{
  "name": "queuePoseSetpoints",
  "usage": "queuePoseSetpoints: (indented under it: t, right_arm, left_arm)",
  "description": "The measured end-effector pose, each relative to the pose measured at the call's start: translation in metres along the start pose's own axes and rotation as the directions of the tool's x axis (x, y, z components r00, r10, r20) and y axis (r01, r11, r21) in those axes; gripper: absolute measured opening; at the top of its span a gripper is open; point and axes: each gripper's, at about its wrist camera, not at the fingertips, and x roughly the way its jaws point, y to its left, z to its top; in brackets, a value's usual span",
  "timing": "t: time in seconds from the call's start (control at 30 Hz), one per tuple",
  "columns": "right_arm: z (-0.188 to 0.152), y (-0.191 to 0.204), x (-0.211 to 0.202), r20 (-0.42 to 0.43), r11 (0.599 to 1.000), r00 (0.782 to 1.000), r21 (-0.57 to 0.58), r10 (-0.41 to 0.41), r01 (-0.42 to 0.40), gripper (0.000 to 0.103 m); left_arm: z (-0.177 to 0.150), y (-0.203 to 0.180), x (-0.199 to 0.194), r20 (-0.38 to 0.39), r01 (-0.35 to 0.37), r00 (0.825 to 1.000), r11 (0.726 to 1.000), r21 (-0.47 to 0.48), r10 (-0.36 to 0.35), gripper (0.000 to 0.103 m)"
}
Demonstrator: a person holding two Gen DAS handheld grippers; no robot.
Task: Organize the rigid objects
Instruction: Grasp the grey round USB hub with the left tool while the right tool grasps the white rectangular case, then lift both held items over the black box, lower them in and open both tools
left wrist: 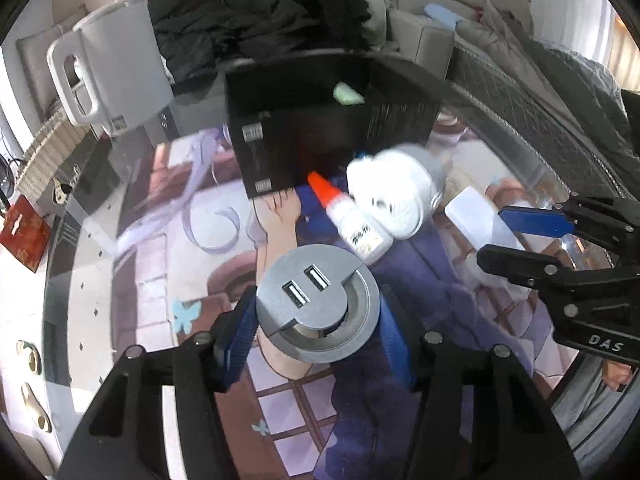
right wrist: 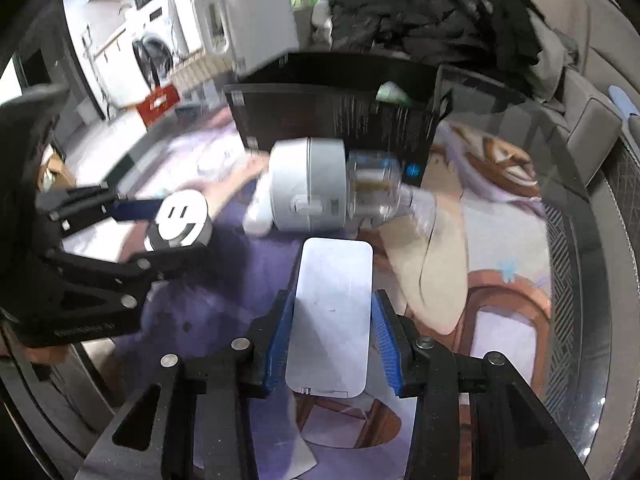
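My left gripper [left wrist: 318, 322] is shut on a round grey USB socket hub [left wrist: 316, 304], held above the printed mat; it shows in the right wrist view [right wrist: 180, 222] too. My right gripper [right wrist: 330, 322] is shut on a flat white rectangular case [right wrist: 330, 312], also visible in the left wrist view [left wrist: 478, 220]. An open black box [left wrist: 304, 120] stands behind, with a pale green item [left wrist: 348, 94] inside. A glue bottle with an orange tip [left wrist: 352, 222] and a white-and-grey round device [left wrist: 396, 192] lie on the mat before the box.
A white kettle [left wrist: 108, 68] stands at the back left on the round glass table [left wrist: 80, 240]. Dark clothes [left wrist: 260, 20] are piled on a sofa behind. A red packet [left wrist: 24, 232] and a woven basket [left wrist: 48, 152] are at the left.
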Motion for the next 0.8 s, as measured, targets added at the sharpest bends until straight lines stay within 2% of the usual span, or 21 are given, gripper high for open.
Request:
queuePoseSetpoints:
  t: [0.17,0.27,0.37,0.43,0.53,0.7,0.77,0.8]
  right_arm:
    - [0.004,0.008,-0.032,0.12,1.0,0.993,-0.005,-0.009,0.01,0.04]
    - [0.006,0.012,-0.048,0.197,1.0,0.98,-0.012,-0.014,0.017,0.04]
    - [0.008,0.017,-0.066,0.287,0.999,0.958,-0.029,-0.019,0.028,0.04]
    - [0.007,0.021,-0.079,0.351,0.998,0.936,-0.04,-0.022,0.038,0.04]
    - [0.005,0.028,-0.099,0.45,0.996,0.893,-0.055,-0.032,0.063,0.04]
    - [0.001,0.035,-0.118,0.537,0.994,0.843,-0.062,-0.044,0.091,0.04]
    - [-0.002,0.038,-0.127,0.584,0.992,0.809,-0.057,-0.061,0.116,0.04]
    - [-0.004,0.04,-0.132,0.606,0.99,0.793,-0.059,-0.064,0.125,0.04]
  left_arm:
    - [0.004,-0.003,-0.017,0.069,-0.017,0.997,1.0,0.004,0.016,0.057]
    - [0.005,-0.009,-0.026,0.11,-0.018,0.994,0.999,0.032,0.014,0.057]
    - [0.005,-0.013,-0.043,0.201,-0.049,0.979,0.998,0.045,0.039,0.057]
    - [0.004,-0.017,-0.058,0.285,-0.083,0.956,0.995,0.053,0.064,0.057]
    - [0.002,-0.02,-0.078,0.401,-0.124,0.912,0.99,0.063,0.089,0.057]
    - [-0.004,-0.016,-0.106,0.539,-0.142,0.835,0.99,0.018,0.109,0.057]
    - [-0.005,-0.012,-0.115,0.58,-0.147,0.806,0.989,0.002,0.119,0.057]
    - [-0.004,-0.011,-0.116,0.587,-0.146,0.801,0.989,0.0,0.118,0.057]
